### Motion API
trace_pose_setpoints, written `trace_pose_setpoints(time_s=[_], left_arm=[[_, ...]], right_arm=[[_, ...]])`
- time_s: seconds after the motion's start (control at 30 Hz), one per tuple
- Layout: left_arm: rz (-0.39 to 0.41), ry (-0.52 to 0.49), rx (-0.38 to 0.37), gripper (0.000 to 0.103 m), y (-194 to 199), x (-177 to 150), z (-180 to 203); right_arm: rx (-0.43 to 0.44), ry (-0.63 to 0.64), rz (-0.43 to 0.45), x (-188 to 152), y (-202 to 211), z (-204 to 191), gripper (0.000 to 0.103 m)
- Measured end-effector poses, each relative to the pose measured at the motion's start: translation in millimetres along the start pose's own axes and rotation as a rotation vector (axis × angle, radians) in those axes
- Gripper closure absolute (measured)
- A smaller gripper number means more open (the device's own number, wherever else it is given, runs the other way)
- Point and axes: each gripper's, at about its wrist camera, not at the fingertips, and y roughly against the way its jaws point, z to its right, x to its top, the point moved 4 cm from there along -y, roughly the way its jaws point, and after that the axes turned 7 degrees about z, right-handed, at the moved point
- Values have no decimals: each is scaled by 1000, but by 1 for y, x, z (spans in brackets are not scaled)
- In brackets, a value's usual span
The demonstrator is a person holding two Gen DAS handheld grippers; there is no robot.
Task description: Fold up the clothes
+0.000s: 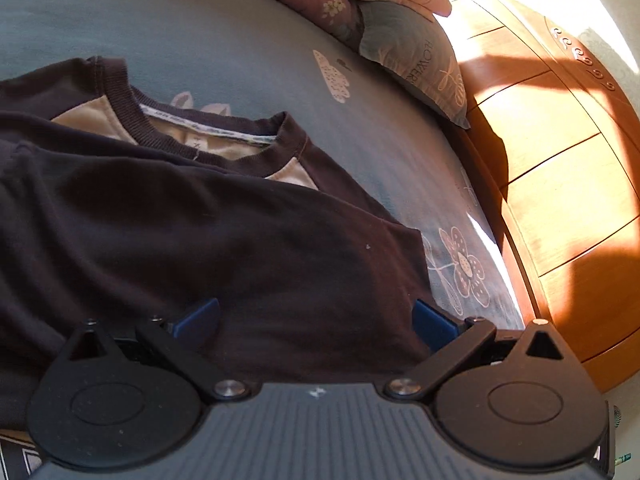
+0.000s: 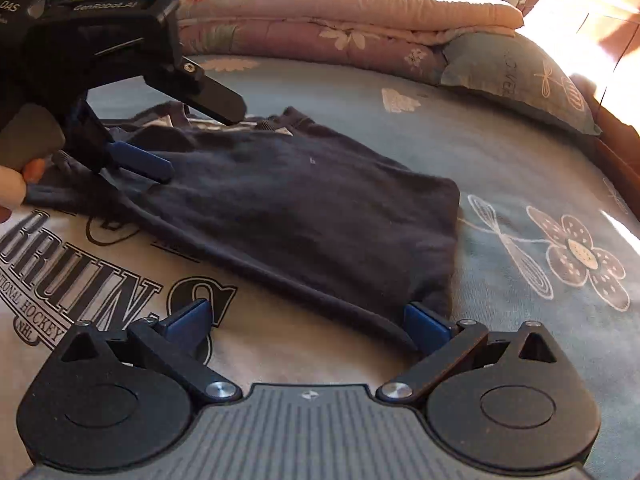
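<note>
My left tool [image 1: 316, 320] stood wide open, blue pads apart over dark navy cotton sleeve [image 1: 224, 248], nothing gripped. My right tool [image 2: 308, 320] also wide open, empty, right pad [image 2: 424, 326] touching sleeve's folded lower edge. Cream-bodied sweatshirt with black hockey print [image 2: 112, 292] lay flat on blue-grey flower-patterned bed sheet [image 2: 540, 168], sleeve folded across chest, collar [image 1: 132, 108] toward pillow [image 1: 416, 60]

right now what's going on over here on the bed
A person is folding a shirt on the bed with a handheld gripper in each hand. A dark sleeve has been laid over the shirt's printed front. Both the left gripper and the right gripper are open over the fabric, gripping nothing. A pillow lies beyond it.
</note>
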Motion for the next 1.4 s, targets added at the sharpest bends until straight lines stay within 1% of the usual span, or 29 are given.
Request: trace_pose_setpoints(time_s=[0.03,0.07,0.1,0.13,0.23,0.3,0.33,0.37,0.43,0.5,0.6,0.63,0.7,0.8,0.87,0.9,0.93,1.03,1.13,1.17,1.23,1.27,1.3,1.33,1.37,1.4], left_arm=[[1,18,-5,1,4,0,-2],[-6,27,8,1,8,2,-1],[-4,27,13,1,9,6,3],[1,20,2,1,7,10,10],[-4,33,-93,1,-15,21,39],[-29,40,-160,1,-38,16,58],[-45,40,-182,1,-51,13,67],[-71,37,-188,1,-66,7,73],[-98,13,-147,1,-91,0,74],[-64,-8,-161,1,-104,-3,74],[-60,16,-146,1,-100,2,79],[-52,7,-145,1,-96,4,81],[-10,-43,-125,1,-84,8,83],[-16,-86,-13,1,-89,7,68],[-11,-63,-30,1,-85,9,62],[-18,-46,-24,1,-80,12,61],[-10,-49,-23,2,-72,16,62],[42,-93,-27,1,-38,29,61],[75,-100,29,1,-11,40,35],[75,-78,63,1,-6,41,20],[61,-5,178,2,1,41,-18],[77,15,177,4,8,40,-29],[98,32,157,5,16,40,-38],[121,58,158,4,26,40,-45],[142,69,178,4,35,42,-47],[155,64,180,4,38,45,-48]], right_arm=[[-2,-4,-2,0,1,1,0],[-4,-7,-3,0,1,1,0],[-7,-11,-5,-1,2,2,0],[-9,-15,-6,-1,2,2,0],[-18,-21,-9,-2,3,2,0],[-13,-23,-3,-4,4,4,0],[-11,-25,-2,-4,4,5,0],[-9,-28,-1,-4,4,6,0],[-9,-22,1,-4,4,5,0],[-9,-21,1,-4,4,6,0],[-6,-19,1,-4,4,7,0],[-7,-18,0,-3,4,6,0],[-11,-17,-3,-3,5,6,0],[-16,-16,-6,-3,6,4,0],[-18,-12,-7,-3,5,4,0],[-17,-13,-5,-3,5,4,0],[-17,-13,-4,-3,5,4,0],[-18,-14,-5,-2,5,4,0],[-18,-15,-7,-2,5,5,0],[-19,-15,-8,-2,5,5,0],[-20,-14,-8,-2,5,5,0],[-19,-15,-8,-2,5,5,0],[-19,-15,-7,-2,5,5,0],[-19,-15,-7,-2,5,5,0],[-20,-14,-7,-2,5,5,0],[-22,-13,-7,-2,5,5,0]])
